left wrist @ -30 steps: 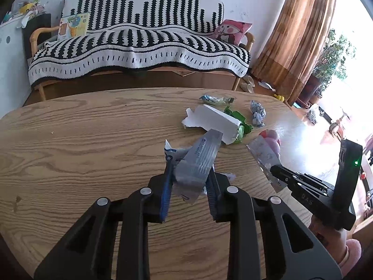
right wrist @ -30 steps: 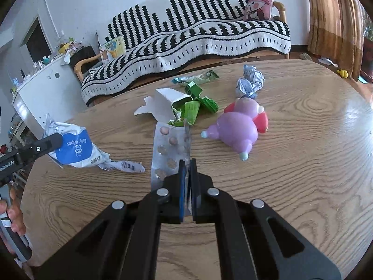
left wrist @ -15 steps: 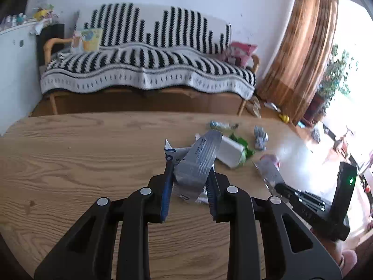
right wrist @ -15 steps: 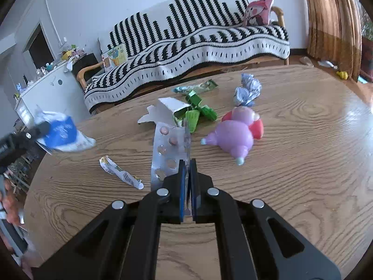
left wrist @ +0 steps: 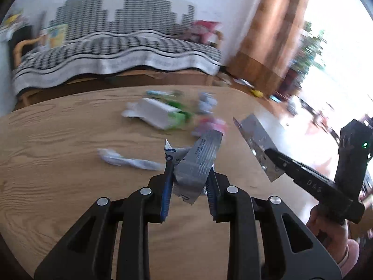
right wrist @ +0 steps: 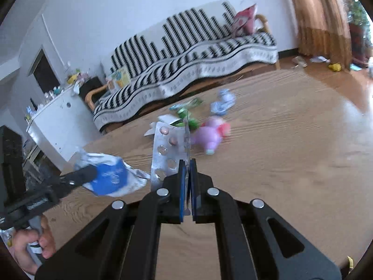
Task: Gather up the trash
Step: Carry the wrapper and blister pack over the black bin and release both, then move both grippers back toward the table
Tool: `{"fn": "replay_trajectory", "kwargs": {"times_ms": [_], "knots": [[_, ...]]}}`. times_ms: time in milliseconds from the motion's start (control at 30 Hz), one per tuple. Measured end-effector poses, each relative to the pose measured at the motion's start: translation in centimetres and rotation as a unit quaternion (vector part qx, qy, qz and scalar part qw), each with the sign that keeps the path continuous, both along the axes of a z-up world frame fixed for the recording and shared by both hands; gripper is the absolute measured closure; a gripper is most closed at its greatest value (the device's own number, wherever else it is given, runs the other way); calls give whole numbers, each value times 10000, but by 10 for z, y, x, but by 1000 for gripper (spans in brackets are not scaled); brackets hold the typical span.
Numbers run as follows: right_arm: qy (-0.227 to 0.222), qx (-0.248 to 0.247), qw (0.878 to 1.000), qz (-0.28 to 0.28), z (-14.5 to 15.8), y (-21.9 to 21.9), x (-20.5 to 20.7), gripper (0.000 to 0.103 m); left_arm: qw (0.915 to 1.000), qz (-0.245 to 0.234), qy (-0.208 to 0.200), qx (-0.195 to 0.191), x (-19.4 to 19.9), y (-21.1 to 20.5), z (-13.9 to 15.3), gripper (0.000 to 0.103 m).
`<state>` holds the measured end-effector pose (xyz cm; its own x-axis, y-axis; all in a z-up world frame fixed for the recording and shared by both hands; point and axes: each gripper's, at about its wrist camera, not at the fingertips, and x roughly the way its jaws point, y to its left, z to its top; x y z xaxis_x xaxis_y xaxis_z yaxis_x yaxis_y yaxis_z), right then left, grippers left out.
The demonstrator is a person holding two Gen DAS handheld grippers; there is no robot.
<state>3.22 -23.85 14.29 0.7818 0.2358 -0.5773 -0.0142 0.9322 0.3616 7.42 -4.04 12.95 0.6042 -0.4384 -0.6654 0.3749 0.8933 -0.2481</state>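
My left gripper (left wrist: 189, 182) is shut on a crumpled blue-and-white wipes wrapper (left wrist: 197, 163), held above the round wooden table (left wrist: 58, 140); the wrapper also shows in the right wrist view (right wrist: 109, 178). My right gripper (right wrist: 187, 170) is shut on a silver pill blister pack (right wrist: 170, 147), lifted off the table; the pack also shows in the left wrist view (left wrist: 258, 140). On the table lie a small twisted wrapper (left wrist: 126, 159), a torn white box (left wrist: 153, 114), green packaging (right wrist: 186, 119), a crumpled foil ball (right wrist: 222, 102) and a purple-pink toy (right wrist: 209, 135).
A sofa with a black-and-white striped throw (right wrist: 191, 65) stands behind the table. A white cabinet (right wrist: 58, 126) is at the left, brown curtains (left wrist: 268, 35) at the right. Small items lie on the floor near the curtains.
Both grippers have risen with their loads. The wipes wrapper left the table and uncovered a small twisted wrapper. The blister pack is lifted clear. The views are now motion-blurred.
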Motion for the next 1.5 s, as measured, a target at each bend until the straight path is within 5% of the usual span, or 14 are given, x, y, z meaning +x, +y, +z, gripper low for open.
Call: {"fn": "replay_trajectory", "kwargs": {"times_ms": [167,267,500,633,967,1000,1033,1067,1100,1367,1500], "knots": [[-75,-87,9975,-695,18,-92,-103,98,9938,-1113,23,-16,-47,-102,6,77],[234,-79,9942,-1050,9,-141,-168,98,9801,-1947,373,-70,-87,-169,-10,77],[1503,596,9709,-1768,-97,-196,-267,98,9326,-3148,1702,477,-155,-277,-119,77],[1873,819,9617,-1826,-137,-202,-282,98,9199,-3262,2001,863,-167,-292,-153,77],[1755,848,9608,-1969,-138,-209,-276,98,9183,-3305,1972,925,-166,-298,-157,77],[1737,921,9607,-1960,-136,-211,-274,94,9190,-3293,1939,972,-168,-298,-156,68],[1784,976,9592,-1962,-136,-212,-273,87,9184,-3290,1932,1046,-169,-299,-156,32],[1877,1023,9561,-2004,-137,-215,-272,49,9195,-3265,1923,1046,-170,-298,-154,11],[1888,1042,9543,-2070,-136,-218,-273,6,9240,-3198,1852,978,-170,-296,-151,7],[1483,1314,9312,-3058,-122,-245,-295,7,9476,-2964,1147,328,-156,-263,-88,7],[1500,1227,9298,-3129,-122,-242,-286,7,9635,-2560,650,434,-127,-217,-48,6]]}}
